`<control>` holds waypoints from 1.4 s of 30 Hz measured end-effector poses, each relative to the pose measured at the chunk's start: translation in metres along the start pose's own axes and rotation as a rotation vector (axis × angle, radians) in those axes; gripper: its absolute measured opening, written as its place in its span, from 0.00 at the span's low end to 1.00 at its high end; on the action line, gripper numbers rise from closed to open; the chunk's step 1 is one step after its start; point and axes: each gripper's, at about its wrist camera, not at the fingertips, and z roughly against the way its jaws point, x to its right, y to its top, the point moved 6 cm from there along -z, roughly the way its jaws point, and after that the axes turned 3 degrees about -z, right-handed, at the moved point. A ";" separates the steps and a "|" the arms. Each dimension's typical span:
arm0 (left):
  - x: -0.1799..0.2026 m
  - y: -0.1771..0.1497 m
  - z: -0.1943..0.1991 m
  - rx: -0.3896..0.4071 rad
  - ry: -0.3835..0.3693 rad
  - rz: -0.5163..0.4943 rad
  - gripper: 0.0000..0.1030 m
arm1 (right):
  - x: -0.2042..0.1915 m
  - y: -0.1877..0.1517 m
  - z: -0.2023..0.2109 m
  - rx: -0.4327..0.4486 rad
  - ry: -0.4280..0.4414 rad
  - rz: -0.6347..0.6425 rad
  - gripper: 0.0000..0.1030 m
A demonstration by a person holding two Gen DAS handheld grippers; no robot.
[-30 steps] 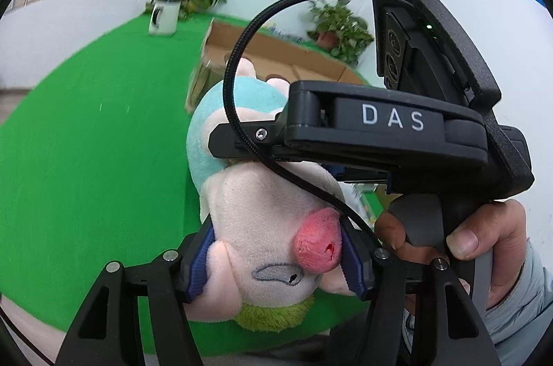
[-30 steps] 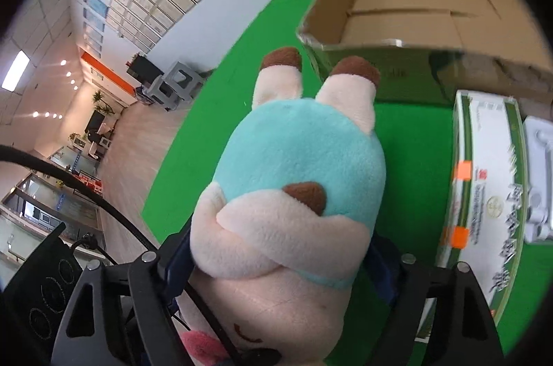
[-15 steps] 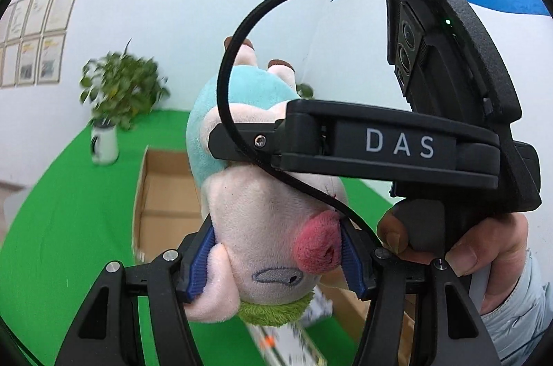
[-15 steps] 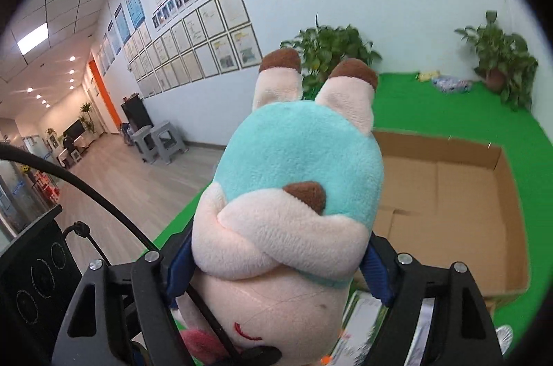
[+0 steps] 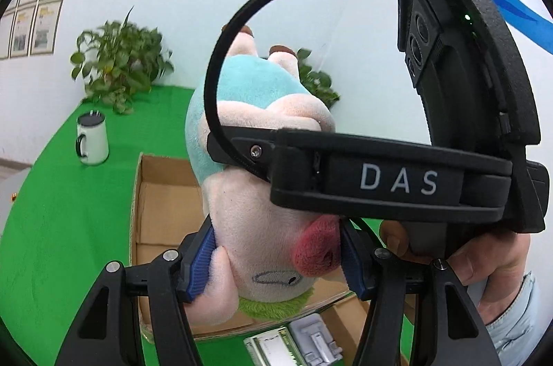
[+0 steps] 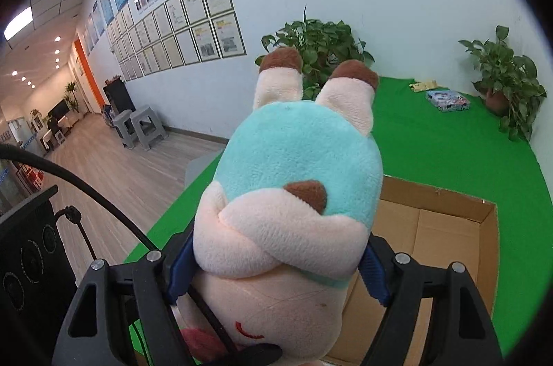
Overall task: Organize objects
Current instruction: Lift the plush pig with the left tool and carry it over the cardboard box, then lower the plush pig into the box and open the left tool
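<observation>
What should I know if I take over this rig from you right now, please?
Left gripper: shut on the plush pig's head.
Right gripper: shut on the pig's body, legs pointing away.
Both hold the pig in the air above the open box on the green cloth.
Done: pig picked up.
Left: probably lower it into the box and release; a carton lies in front of the box.
</observation>
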 end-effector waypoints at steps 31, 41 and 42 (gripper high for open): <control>-0.209 -0.181 -0.161 -0.360 0.177 0.139 0.59 | 0.036 -0.100 -0.170 -0.345 0.181 -0.234 0.76; -0.190 -0.167 -0.123 -0.308 0.273 0.054 0.61 | 0.031 -0.110 -0.181 -0.405 0.258 -0.272 0.89; -0.185 -0.166 -0.116 -0.295 0.275 0.040 0.61 | 0.030 -0.111 -0.181 -0.414 0.257 -0.265 0.89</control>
